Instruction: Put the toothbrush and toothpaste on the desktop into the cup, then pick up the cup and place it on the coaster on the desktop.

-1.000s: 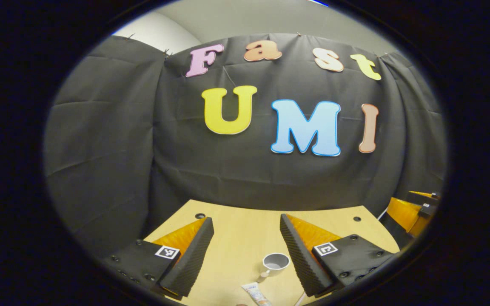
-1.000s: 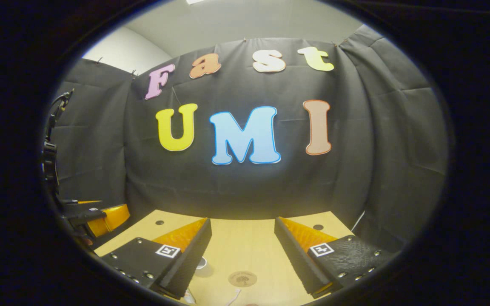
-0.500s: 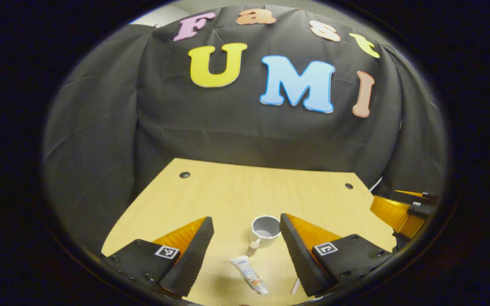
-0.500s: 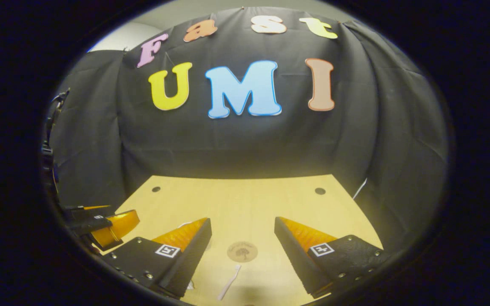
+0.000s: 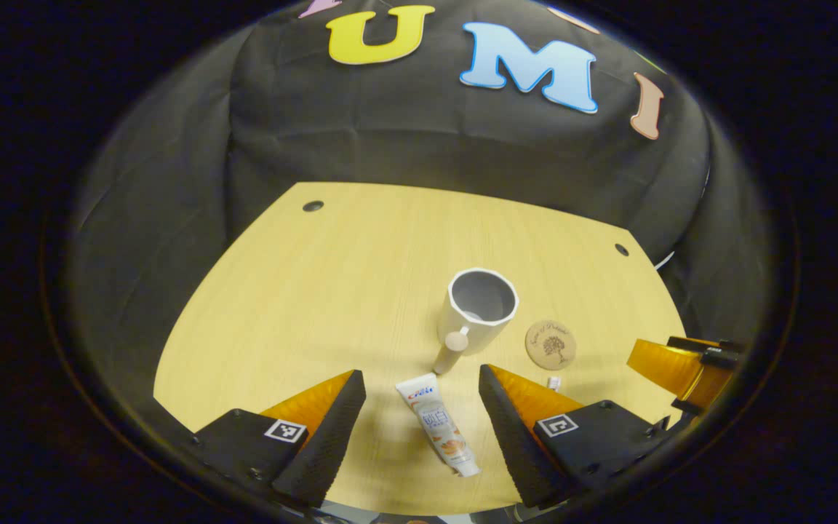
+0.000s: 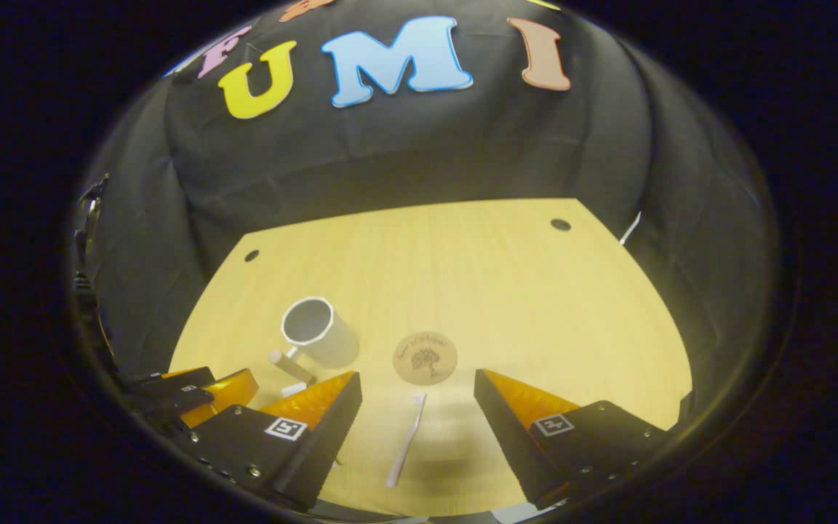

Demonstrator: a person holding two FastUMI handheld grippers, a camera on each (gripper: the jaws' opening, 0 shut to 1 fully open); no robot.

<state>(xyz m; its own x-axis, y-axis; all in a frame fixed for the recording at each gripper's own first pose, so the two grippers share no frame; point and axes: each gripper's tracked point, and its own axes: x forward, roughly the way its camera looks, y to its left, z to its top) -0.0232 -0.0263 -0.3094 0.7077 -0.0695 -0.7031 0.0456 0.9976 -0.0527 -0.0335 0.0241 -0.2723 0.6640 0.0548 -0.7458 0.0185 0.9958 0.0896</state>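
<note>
Pale wood-grain desk [image 5: 302,306] with rounded corners, backed by creased black cloth. A white cup [image 5: 479,309] with a faceted rim and a peg-like handle stands upright on it; taken here as the landmark. In the left gripper view, a flat white toothpaste tube [image 5: 437,423] lies on the desk just nearer than the cup, between the spread, ribbed fingers of the left gripper [image 5: 423,429], which is released and holds nothing. A round brown coaster [image 5: 551,344] bearing a tree motif lies just beside the cup. In the right gripper view, a slim white toothbrush [image 6: 406,439] lies flat, nearer than the coaster, between the parted fingers of the right gripper [image 6: 417,437], likewise empty.
</note>
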